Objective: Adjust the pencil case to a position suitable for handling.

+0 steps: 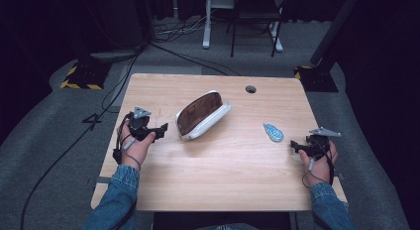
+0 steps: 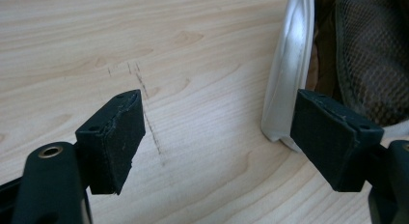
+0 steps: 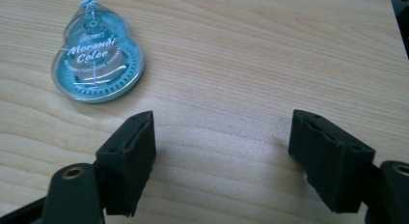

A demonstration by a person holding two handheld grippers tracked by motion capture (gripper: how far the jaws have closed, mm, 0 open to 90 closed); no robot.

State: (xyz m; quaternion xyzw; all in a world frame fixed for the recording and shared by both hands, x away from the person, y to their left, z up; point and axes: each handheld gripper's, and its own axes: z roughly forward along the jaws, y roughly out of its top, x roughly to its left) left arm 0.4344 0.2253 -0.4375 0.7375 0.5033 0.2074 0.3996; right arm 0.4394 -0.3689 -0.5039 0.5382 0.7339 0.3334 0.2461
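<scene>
A white pencil case (image 1: 203, 115) with a brown mesh-lined inside lies open on the wooden table (image 1: 223, 165), left of centre. My left gripper (image 1: 161, 129) sits open just to its left; in the left gripper view the case's white rim (image 2: 289, 69) is by the right pad (image 2: 333, 137). A teal correction tape dispenser (image 1: 273, 132) lies right of centre. My right gripper (image 1: 296, 145) rests open a little to its right. The right gripper view has the dispenser (image 3: 99, 57) up and left of the left pad (image 3: 130, 161), nothing between the jaws.
A round cable hole (image 1: 250, 89) is near the table's far edge. Faint pencil marks (image 2: 144, 98) cross the wood ahead of the left gripper. Beyond the table are cables, a white stand leg (image 1: 206, 22) and a dark chair frame (image 1: 255, 22) on grey floor.
</scene>
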